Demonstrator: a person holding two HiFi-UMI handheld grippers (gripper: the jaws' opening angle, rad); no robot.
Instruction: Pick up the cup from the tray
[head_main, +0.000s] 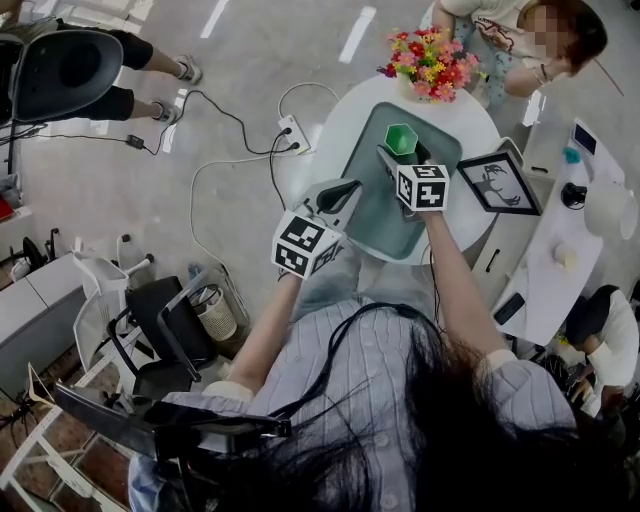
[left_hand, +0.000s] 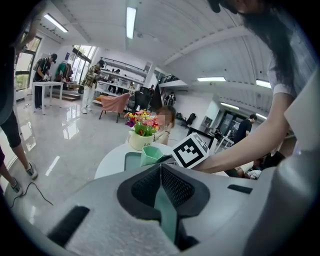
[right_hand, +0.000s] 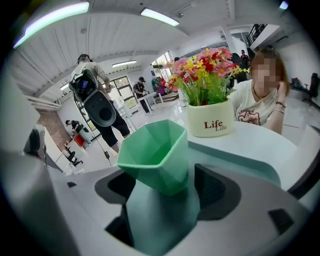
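Observation:
A faceted green cup (head_main: 401, 140) stands upright at the far end of a teal tray (head_main: 385, 215) on a round white table (head_main: 330, 125). My right gripper (head_main: 403, 160) is down at the cup with its jaws wide apart. In the right gripper view the cup (right_hand: 157, 155) fills the space between the dark pads, and a gap shows on each side. My left gripper (head_main: 350, 188) hovers over the tray's near left edge, its pads (left_hand: 172, 186) pressed together with nothing between them. From the left gripper view the cup (left_hand: 150, 154) is ahead, beside the right gripper's marker cube (left_hand: 190, 150).
A white pot of flowers (head_main: 430, 60) stands just beyond the tray. A person (head_main: 540, 40) sits behind it at the table. A framed picture (head_main: 500, 182) leans to the right of the tray. A power strip (head_main: 293, 133) with cables lies on the floor to the left.

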